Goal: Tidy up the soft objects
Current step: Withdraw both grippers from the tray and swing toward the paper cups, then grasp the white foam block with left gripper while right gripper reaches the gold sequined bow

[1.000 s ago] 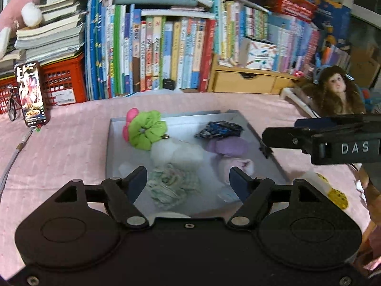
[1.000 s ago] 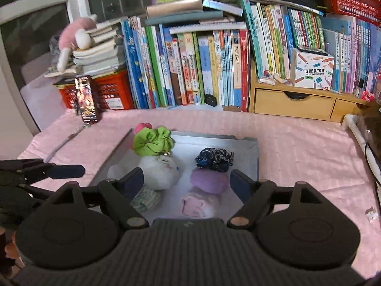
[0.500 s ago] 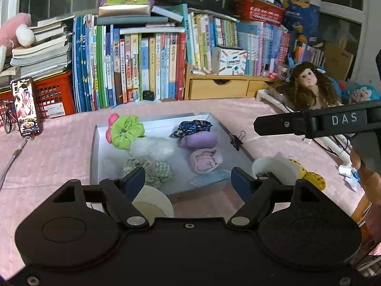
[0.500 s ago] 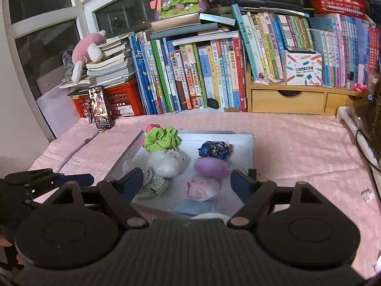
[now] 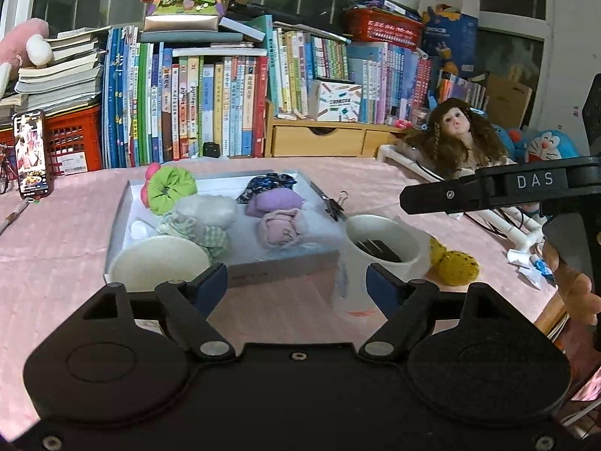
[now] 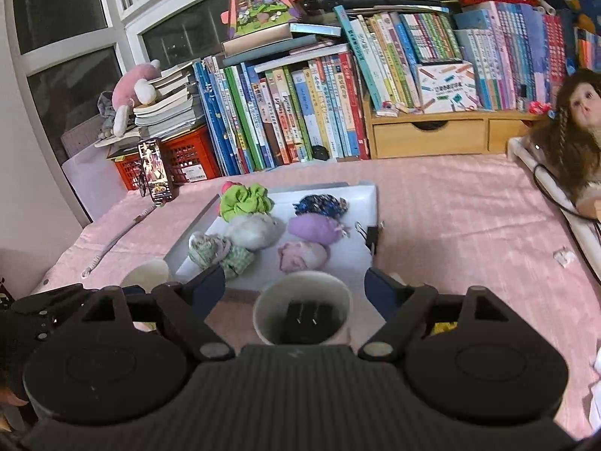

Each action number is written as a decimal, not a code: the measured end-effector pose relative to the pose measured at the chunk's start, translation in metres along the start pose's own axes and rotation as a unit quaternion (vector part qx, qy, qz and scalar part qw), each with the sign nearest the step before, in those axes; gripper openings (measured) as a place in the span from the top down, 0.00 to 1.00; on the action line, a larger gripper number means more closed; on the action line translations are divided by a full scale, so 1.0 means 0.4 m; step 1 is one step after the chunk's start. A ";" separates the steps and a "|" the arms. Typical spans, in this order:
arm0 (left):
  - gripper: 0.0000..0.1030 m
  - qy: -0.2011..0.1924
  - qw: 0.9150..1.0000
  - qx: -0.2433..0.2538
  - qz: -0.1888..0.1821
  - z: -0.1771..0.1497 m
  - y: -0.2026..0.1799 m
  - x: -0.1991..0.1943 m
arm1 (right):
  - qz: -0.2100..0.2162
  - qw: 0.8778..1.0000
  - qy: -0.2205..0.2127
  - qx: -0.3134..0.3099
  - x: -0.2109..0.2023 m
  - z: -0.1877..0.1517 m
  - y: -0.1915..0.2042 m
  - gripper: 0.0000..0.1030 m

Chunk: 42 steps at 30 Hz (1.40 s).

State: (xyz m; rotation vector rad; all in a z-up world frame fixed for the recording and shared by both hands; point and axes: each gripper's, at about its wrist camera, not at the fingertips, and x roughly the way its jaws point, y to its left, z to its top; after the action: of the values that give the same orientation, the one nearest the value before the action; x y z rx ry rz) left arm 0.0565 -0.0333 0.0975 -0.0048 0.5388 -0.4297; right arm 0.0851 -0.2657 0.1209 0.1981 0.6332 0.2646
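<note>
A shallow white tray (image 5: 124,203) on the pink tablecloth holds several soft pieces: a green scrunchie (image 5: 171,189), a white fluffy ball (image 5: 208,208), a checked scrunchie (image 5: 199,231), a dark patterned scrunchie (image 5: 268,186), a purple roll (image 5: 274,201) and a pink roll (image 5: 280,227). A yellow spotted soft piece (image 5: 454,261) lies to the right of a white cup. My left gripper (image 5: 296,285) hovers short of the tray's near wall, its jaws spreading with nothing between them. My right gripper (image 6: 296,289) is open and empty, and the white cup (image 6: 304,308) stands just in front of it.
The right-hand white cup (image 5: 387,244) holds black binder clips, and a second white cup (image 5: 157,263) stands at the tray's near left corner. A binder clip (image 5: 334,206) sits on the tray's right edge. A doll (image 5: 462,139), a phone (image 5: 32,154) and rows of books line the back.
Both grippers have drawn back from over the tray toward the near side. The two white cups and the yellow piece have come into view. The jaws stand slightly wider.
</note>
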 end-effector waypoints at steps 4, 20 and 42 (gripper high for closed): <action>0.23 -0.014 1.000 0.004 -0.002 -0.027 -0.038 -0.004 | -0.004 1.000 0.000 0.014 -0.017 -0.027 -0.028 0.12; 0.23 -0.040 0.998 0.024 -0.032 -0.141 -0.238 0.031 | -0.067 0.994 -0.013 0.088 -0.084 -0.136 -0.192 0.12; 0.41 -0.065 0.980 -0.188 0.012 -0.135 -0.336 0.245 | -0.064 0.982 -0.026 0.174 -0.087 -0.201 -0.359 0.23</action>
State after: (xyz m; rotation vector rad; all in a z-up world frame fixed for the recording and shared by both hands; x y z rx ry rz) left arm 0.0524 -0.1890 0.0180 -0.3876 0.4847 -0.2964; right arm 0.0359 -0.4042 0.0392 0.4970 0.6345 0.0232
